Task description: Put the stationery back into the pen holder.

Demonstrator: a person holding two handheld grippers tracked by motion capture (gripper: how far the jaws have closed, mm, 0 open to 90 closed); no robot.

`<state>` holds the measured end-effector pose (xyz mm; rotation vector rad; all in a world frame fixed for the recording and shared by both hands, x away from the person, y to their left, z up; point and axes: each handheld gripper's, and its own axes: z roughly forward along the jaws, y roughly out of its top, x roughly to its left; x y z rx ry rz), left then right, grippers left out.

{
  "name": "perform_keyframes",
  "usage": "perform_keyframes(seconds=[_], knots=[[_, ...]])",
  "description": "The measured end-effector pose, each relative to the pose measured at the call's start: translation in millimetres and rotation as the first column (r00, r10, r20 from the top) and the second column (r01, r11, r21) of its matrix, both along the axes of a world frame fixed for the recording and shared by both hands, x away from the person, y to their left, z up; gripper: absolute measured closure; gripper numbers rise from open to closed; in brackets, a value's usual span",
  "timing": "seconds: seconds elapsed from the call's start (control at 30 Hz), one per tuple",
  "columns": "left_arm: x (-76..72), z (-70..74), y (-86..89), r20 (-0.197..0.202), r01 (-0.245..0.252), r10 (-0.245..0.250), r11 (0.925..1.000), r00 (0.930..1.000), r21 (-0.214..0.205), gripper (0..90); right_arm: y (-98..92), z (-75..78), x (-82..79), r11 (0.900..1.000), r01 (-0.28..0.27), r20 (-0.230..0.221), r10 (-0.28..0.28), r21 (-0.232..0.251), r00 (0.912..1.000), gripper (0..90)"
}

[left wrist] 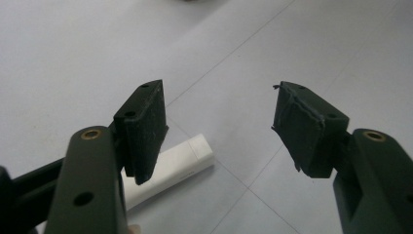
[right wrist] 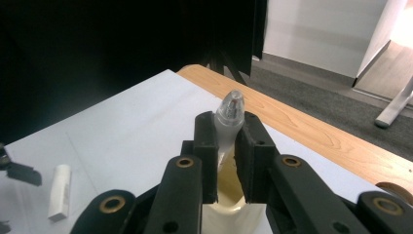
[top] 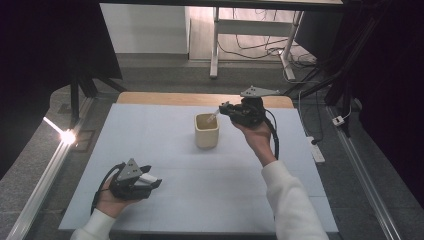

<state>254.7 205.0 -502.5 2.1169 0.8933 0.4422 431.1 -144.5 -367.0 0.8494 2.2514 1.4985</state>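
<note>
Right tongs (right wrist: 226, 156) closed on a small translucent pen-like item (right wrist: 230, 114), rounded clear tip up and poking out above the pads; lower end hidden between the jaws. Held directly over the open mouth of a cream cup (top: 206, 131), as seen in the high view, with the right tongs (top: 223, 109) just beside the cup's far right rim. Cup standing upright near the middle of the far half of the white surface (top: 165, 145); plain walls, squarish rounded rim, glossy pale interior visible below the jaws in the right gripper view.

Left tongs (top: 154, 181) low at the near left, resting in the hand, jaws parted with nothing between the pads. White cap-like piece (left wrist: 170, 168) lying flat on the surface just beside the left tongs (left wrist: 219, 131), partly behind one pad; oblong, matte, with a seam near one end.

Open room: broad bare stretch between cup and left tongs, and across the near right. Wooden table edge (top: 200, 98) exposed beyond the white sheet at the far side, close behind the cup.
</note>
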Motion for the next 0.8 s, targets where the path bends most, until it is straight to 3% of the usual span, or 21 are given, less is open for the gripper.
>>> perform_keyframes(seconds=[0.37,0.5,0.6,0.67,0.8], knots=[[0.4,-0.6,0.6,0.000,-0.001,0.001,1.0000,1.0000,0.001,35.5,16.5,-5.1,12.3,0.9967,0.013,-0.012,-0.014,-0.080,0.9998,79.0],[0.8,-1.0,0.5,-0.002,0.001,-0.001,1.0000,1.0000,0.006,35.5,19.7,-8.2,14.0,0.9960,0.012,-0.026,-0.015,-0.088,0.9995,78.6],[0.8,-1.3,0.0,-0.004,0.007,-0.007,1.0000,1.0000,0.007,35.5,21.6,-11.3,16.5,0.9936,0.010,-0.042,-0.015,-0.113,0.9990,67.4],[0.8,-1.2,0.0,-0.004,0.006,-0.006,1.0000,1.0000,0.005,35.5,21.1,-11.7,15.6,0.9907,0.027,-0.028,-0.031,-0.133,0.9991,60.9],[1.0,-1.2,-0.4,-0.004,0.002,-0.002,1.0000,1.0000,0.000,35.2,16.3,-10.7,11.9,0.9920,0.029,-0.024,-0.032,-0.123,0.9992,53.1]])
